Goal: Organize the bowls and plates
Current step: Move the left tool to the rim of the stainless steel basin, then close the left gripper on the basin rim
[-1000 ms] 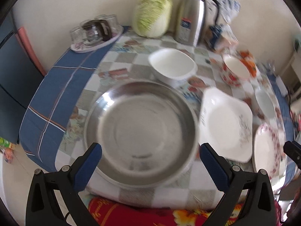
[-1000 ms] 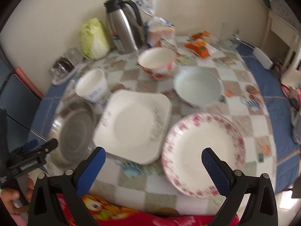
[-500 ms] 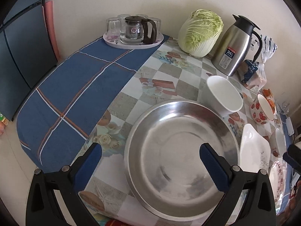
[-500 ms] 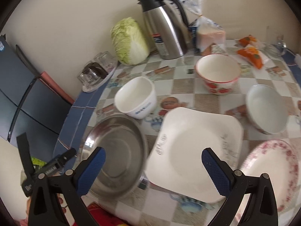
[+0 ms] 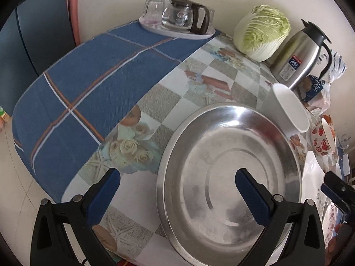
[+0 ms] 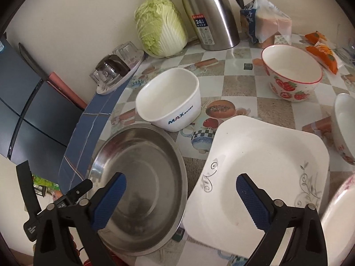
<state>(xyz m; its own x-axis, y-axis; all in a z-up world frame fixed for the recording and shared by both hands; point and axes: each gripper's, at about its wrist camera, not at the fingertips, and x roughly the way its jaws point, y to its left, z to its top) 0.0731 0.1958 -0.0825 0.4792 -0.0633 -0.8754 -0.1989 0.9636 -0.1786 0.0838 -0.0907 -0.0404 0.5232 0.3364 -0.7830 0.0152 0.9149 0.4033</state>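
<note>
A wide steel basin [image 5: 228, 177] [image 6: 142, 177] sits at the table's near left edge. My left gripper [image 5: 177, 188] is open and straddles its left rim. My right gripper [image 6: 180, 196] is open, over the gap between the basin and a square white plate [image 6: 261, 168]. A white MAX bowl [image 6: 170, 102] [image 5: 290, 110] stands behind the basin. A strawberry bowl [image 6: 292, 71], a pale bowl [image 6: 344, 124] and a pink floral plate [image 6: 339, 217] lie to the right.
A napa cabbage [image 6: 162, 26], a steel thermos jug [image 6: 210, 11], a bread bag [image 6: 266, 20] and orange snack packets [image 6: 321, 48] line the back by the wall. A tray of glasses with a glass teapot [image 5: 177, 20] stands at the far left. The table edge [image 5: 55, 188] drops off at the left.
Both grippers have swung left and closer to the table. The left one now straddles the basin's left rim; the right one has shifted from the plates toward the basin.
</note>
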